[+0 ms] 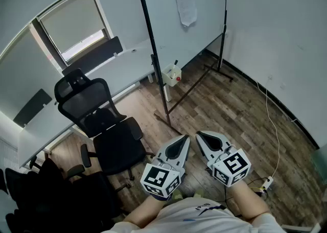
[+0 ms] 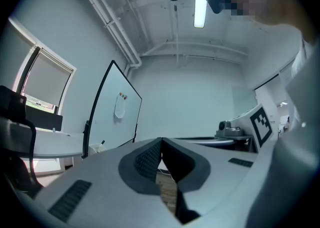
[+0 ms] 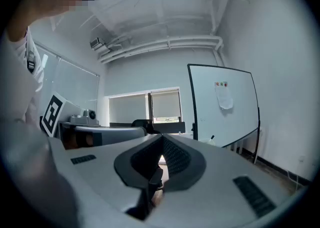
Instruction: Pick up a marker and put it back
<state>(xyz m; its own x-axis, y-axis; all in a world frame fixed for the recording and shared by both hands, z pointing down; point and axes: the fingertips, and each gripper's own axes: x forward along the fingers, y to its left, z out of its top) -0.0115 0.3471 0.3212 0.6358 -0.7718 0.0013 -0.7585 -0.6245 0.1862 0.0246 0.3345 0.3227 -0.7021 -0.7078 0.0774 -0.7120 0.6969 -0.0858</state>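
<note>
A black marker [image 1: 176,63] stands upright in a white holder box [image 1: 171,76] fixed low on the whiteboard stand [image 1: 153,58]. It also shows, small, in the left gripper view as the marker [image 2: 102,142] and in the right gripper view as the marker [image 3: 212,137]. My left gripper [image 1: 185,138] and right gripper [image 1: 199,135] hang side by side close to my body, well short of the holder. Both point towards the whiteboard [image 1: 184,17]. Each has its jaws shut with nothing between them, as the left gripper [image 2: 161,140] and right gripper [image 3: 162,137] views confirm.
A black office chair [image 1: 102,119] stands left of the grippers beside a long white desk [image 1: 107,73]. A sheet of paper [image 1: 187,8] hangs on the whiteboard. A white cable [image 1: 273,124] runs along the wooden floor to a power strip [image 1: 265,182] at the right.
</note>
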